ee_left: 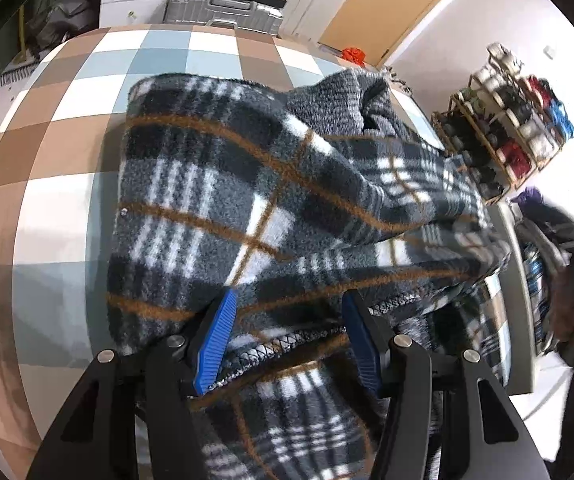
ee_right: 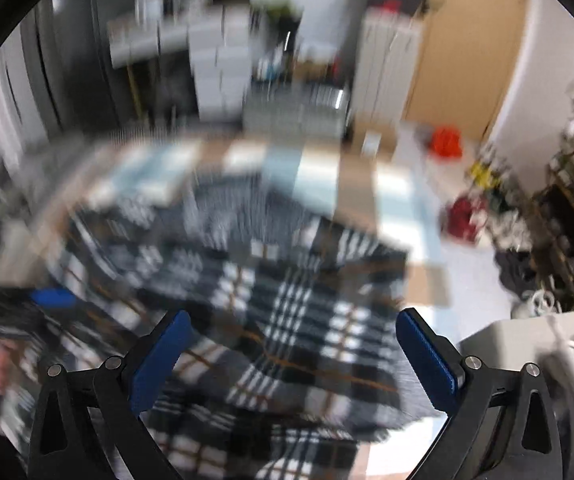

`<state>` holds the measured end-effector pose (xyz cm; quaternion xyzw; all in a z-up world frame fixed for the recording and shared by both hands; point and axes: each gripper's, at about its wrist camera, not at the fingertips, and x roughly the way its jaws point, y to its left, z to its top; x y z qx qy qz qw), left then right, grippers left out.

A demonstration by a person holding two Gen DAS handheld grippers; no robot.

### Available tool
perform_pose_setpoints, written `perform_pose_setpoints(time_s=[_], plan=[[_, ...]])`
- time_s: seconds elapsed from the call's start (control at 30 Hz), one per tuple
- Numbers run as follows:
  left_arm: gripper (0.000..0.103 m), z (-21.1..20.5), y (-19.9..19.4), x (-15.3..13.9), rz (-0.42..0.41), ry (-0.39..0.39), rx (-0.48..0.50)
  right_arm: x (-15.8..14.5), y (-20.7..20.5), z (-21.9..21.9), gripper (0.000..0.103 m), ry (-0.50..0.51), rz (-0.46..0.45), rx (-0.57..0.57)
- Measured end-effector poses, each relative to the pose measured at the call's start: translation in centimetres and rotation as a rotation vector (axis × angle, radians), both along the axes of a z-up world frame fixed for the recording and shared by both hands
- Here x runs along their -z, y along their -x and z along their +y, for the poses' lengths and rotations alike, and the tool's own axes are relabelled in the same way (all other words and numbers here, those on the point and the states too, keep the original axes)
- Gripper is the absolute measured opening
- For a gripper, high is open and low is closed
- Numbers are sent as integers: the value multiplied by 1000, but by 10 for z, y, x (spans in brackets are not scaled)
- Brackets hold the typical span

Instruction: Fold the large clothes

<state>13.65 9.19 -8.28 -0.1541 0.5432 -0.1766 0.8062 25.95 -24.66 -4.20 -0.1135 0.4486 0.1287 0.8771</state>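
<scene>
Dark plaid fleece garment [ee_left: 271,208] – white and tan stripes, bunched, draped over checkered table edge

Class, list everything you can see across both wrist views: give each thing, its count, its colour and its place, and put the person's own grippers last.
plaid fleece garment: one, grey-black-white with brown lines, bunched on the table, hem between the left gripper's fingers
checked tablecloth: one, brown, white and pale blue, covering the table
suitcase: one, silver, behind the table
shoe rack: one, gold frame, holding many shoes, by the white wall
orange object: one, beyond the table's far edge
left gripper: one, black with blue pads, holding the garment's hem
right gripper: one, black with blue pads, open above the garment, blurred view
</scene>
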Motion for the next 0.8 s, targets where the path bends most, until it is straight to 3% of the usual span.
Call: perform_pose_setpoints(time_s=[0.1, 0.17, 0.27, 0.33, 0.43, 0.57, 0.73, 0.8], plan=[[51, 2, -1, -18, -8, 54, -29, 61, -21, 15, 101, 151, 127, 4], [51, -3, -4, -35, -63, 57, -14, 85, -20, 14, 102, 150, 146, 4], [64, -18, -17, -50, -98, 45, 5, 89, -22, -1, 103, 46, 160, 33], [65, -29, -29, -46, -76, 29, 15, 84, -22, -2, 103, 54, 161, 8], [65, -40, -54, -21, 3, -46, -5, 62, -21, -6, 103, 6, 117, -14], [65, -31, -74, 9, 62, -34, -66, 40, -32, -9, 103, -72, 33, 12], [65, -34, -82, 9, 19, -87, -74, 82, -72, -3, 103, 52, 191, 56], [65, -37, -80, 7, -2, -117, -67, 83, -73, 4, 103, 86, 154, 42]])
